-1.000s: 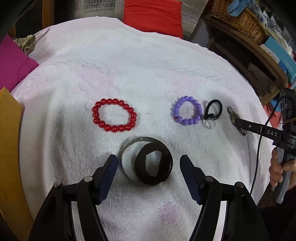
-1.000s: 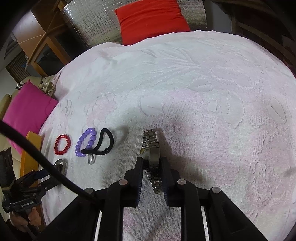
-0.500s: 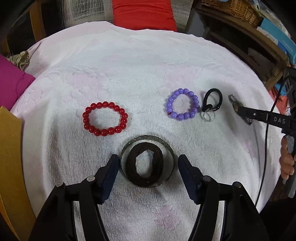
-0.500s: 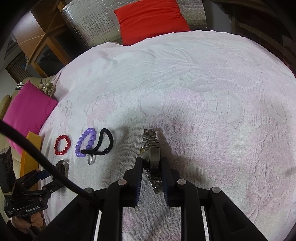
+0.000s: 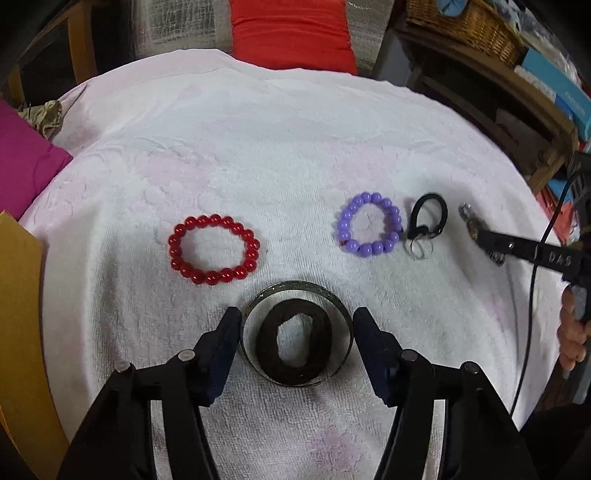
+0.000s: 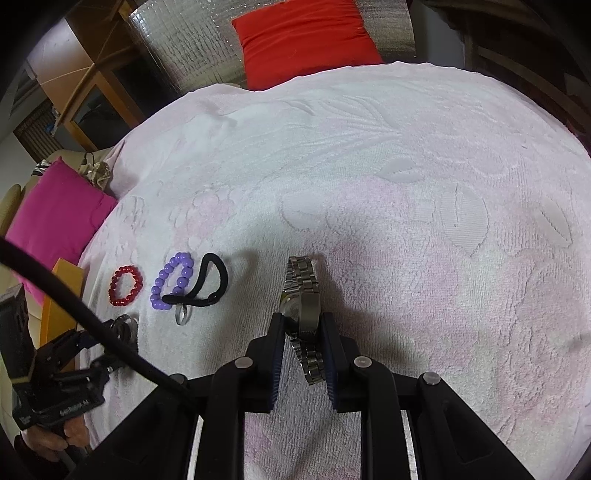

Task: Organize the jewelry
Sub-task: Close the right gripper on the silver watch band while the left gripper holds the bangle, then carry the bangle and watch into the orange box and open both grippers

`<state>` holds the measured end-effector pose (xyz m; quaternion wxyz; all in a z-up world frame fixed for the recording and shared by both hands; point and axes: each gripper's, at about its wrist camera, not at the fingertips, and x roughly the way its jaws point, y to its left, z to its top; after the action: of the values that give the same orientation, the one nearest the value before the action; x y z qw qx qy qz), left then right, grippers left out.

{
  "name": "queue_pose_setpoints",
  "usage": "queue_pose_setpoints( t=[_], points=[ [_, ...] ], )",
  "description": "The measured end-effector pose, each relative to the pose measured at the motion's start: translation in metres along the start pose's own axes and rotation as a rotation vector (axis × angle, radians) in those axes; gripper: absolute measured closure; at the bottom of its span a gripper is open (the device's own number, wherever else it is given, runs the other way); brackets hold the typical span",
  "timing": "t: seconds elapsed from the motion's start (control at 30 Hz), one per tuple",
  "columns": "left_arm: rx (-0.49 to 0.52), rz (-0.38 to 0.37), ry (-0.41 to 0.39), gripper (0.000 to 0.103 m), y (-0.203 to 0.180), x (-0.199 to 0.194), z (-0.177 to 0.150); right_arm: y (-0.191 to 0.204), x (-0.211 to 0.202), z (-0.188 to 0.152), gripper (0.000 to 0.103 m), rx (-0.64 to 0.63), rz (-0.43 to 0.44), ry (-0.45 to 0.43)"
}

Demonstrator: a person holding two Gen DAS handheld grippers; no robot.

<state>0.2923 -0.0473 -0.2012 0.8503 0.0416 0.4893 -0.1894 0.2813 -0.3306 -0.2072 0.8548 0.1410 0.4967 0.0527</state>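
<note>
A lived-in room of a home, by every sign. A pale pink embossed towel (image 6: 406,155) is spread as the work surface, with a red cushion (image 6: 306,40) propped behind it against a silvery quilted sheet (image 6: 184,48) and a magenta cushion (image 6: 55,214) at its left edge. To the right, a wooden shelf (image 5: 517,110) carries a wicker basket (image 5: 469,26) and boxes. Wooden furniture frames (image 6: 88,77) stand at the back left.
</note>
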Motion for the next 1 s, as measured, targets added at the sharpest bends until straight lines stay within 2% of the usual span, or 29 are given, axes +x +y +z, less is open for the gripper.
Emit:
queue_pose_setpoints(
  t=[0.33, 0.47, 0.5, 0.53, 0.73, 1.0],
  points=[
    [-0.051, -0.031, -0.145, 0.040, 0.013, -0.042, 0.010, 0.006, 0.001, -0.002, 0.080, -0.034, -0.023, -0.013],
    [-0.047, -0.018, -0.170, 0.040, 0.014, -0.051, 0.008, 0.015, 0.002, -0.004, 0.082, -0.085, -0.066, -0.044],
    [-0.045, -0.014, -0.176, 0.040, 0.015, -0.052, 0.007, 0.015, 0.001, -0.004, 0.083, -0.090, -0.070, -0.048],
    [-0.046, -0.006, -0.184, 0.040, 0.016, -0.054, 0.007, 0.015, -0.001, -0.003, 0.090, -0.088, -0.068, -0.056],
    [-0.084, 0.023, -0.238, 0.040, 0.031, -0.064, 0.006, -0.004, -0.025, 0.005, 0.090, 0.008, 0.034, -0.121],
    [-0.107, 0.051, -0.287, 0.039, 0.046, -0.082, 0.000, -0.019, -0.052, 0.007, 0.090, 0.124, 0.224, -0.173]
  ],
)
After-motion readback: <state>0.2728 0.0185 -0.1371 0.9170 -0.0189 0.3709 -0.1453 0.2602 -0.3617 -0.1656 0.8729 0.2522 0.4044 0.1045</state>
